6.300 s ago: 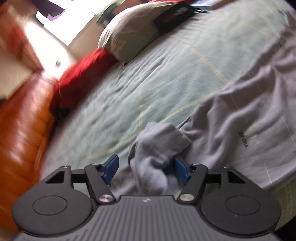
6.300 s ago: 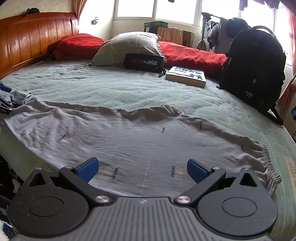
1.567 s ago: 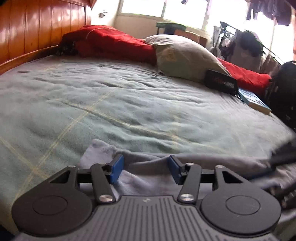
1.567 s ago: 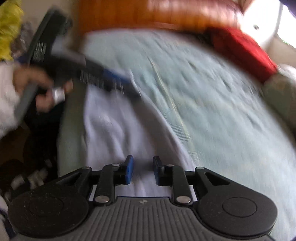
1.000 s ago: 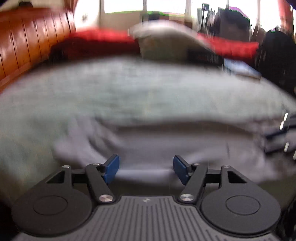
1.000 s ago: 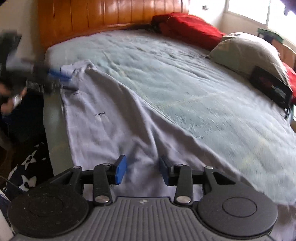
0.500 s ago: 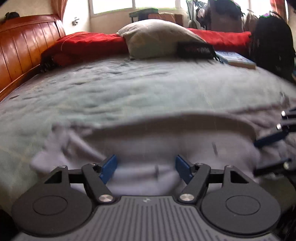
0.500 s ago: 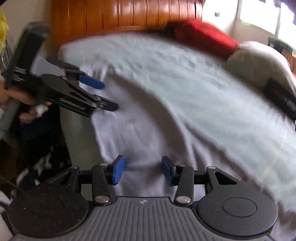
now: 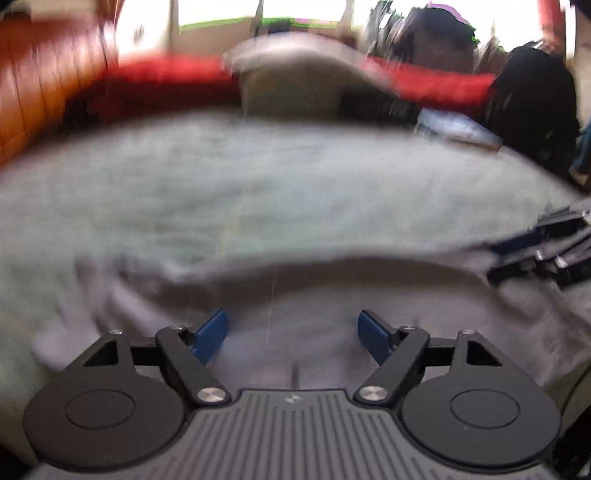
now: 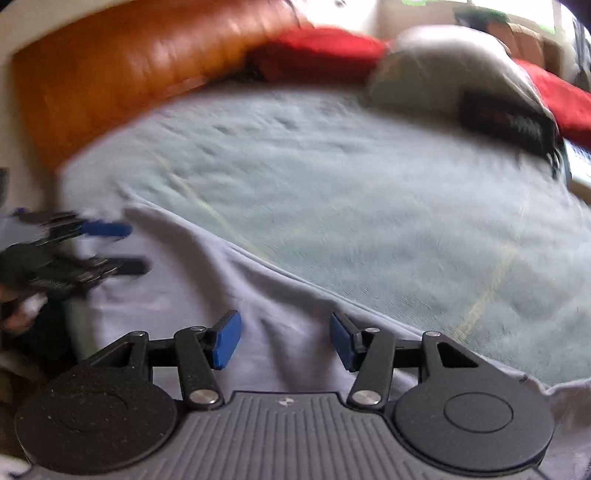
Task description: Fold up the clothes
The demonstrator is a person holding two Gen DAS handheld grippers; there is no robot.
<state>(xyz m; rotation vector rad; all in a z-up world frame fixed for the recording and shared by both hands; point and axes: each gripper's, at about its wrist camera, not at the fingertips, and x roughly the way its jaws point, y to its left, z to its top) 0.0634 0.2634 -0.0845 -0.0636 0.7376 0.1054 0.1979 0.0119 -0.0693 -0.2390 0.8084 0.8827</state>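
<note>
grey garment (image 9: 332, 295) flat on bed (image 9: 258, 192)

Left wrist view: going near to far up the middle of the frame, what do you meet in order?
left gripper, open over the cloth → grey garment → pale green bedspread → beige pillow against the red bedding → bright window. All is motion-blurred.

Motion blur smears the pillow (image 9: 295, 74), backpack (image 9: 535, 110) and the grey garment's (image 9: 295, 295) edge.
</note>
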